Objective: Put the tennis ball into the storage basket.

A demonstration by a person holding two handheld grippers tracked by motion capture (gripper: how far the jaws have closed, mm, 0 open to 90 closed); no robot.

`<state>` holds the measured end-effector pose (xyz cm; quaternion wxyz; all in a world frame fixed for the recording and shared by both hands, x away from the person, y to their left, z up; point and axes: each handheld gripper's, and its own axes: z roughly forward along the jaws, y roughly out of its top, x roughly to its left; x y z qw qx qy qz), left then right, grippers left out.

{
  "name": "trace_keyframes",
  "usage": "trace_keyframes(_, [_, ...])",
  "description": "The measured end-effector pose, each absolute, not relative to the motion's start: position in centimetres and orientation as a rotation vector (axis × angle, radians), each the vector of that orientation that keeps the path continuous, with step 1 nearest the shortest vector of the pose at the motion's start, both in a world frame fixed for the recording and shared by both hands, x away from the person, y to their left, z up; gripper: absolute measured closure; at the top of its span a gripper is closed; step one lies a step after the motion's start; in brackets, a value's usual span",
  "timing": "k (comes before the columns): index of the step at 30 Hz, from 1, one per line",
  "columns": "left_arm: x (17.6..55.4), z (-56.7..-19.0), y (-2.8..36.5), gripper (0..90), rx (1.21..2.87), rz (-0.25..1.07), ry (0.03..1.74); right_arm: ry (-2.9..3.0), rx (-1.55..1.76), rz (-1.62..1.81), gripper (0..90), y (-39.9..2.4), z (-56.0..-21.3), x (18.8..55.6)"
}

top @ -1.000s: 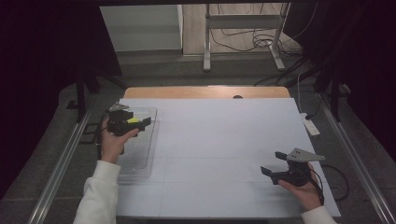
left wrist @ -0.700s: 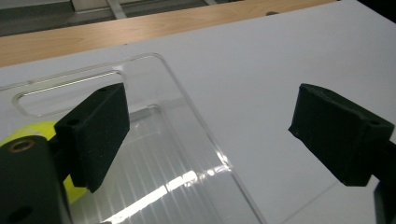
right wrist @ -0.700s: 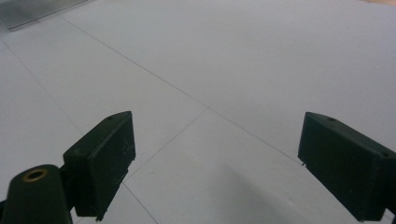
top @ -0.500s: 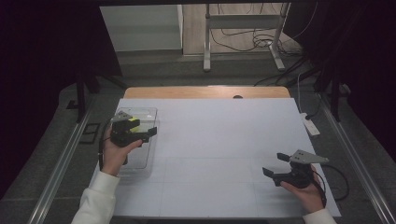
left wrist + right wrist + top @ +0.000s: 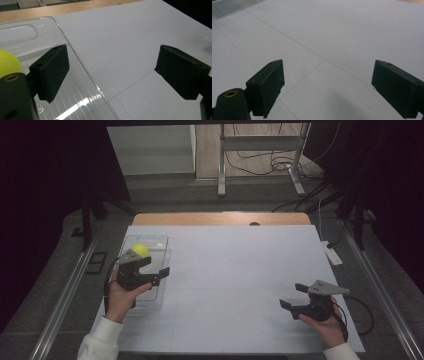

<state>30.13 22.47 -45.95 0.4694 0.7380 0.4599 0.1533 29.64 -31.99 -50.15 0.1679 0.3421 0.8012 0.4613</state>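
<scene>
Ball [image 5: 139,250] now lies free in tray [image 5: 161,241]; left gripper [image 5: 154,269], jaws just opened and empty, has backed off; right gripper [image 5: 292,296] open, idle: drop done.

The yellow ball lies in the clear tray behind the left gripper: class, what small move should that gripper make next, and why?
Probably draw the left gripper clear of the clear tray. Its jaws stand open with nothing between them, and the yellow ball already rests in the tray.

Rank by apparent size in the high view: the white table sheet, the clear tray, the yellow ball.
1. white table sheet
2. clear tray
3. yellow ball, which lies in the tray's far end
</scene>
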Motion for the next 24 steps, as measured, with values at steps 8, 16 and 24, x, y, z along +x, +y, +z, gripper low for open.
trace_keyframes(8, [29.1, -47.3, 22.0, 12.4, 1.853, 0.363, 1.115, 2.283, 0.972, 1.303, 11.3, -31.9, -50.2, 29.7])
trace_keyframes(16, [28.0, -48.1, 22.2, 12.8, 1.855, 0.358, 1.118, 2.283, 0.970, 1.303, 11.3, -31.8, -50.2, 29.7])
trace_keyframes(24, [26.6, -49.0, 22.0, 12.5, 1.886, 0.357, 1.099, 2.282, 0.978, 1.303, 11.3, -31.8, -50.2, 29.7])
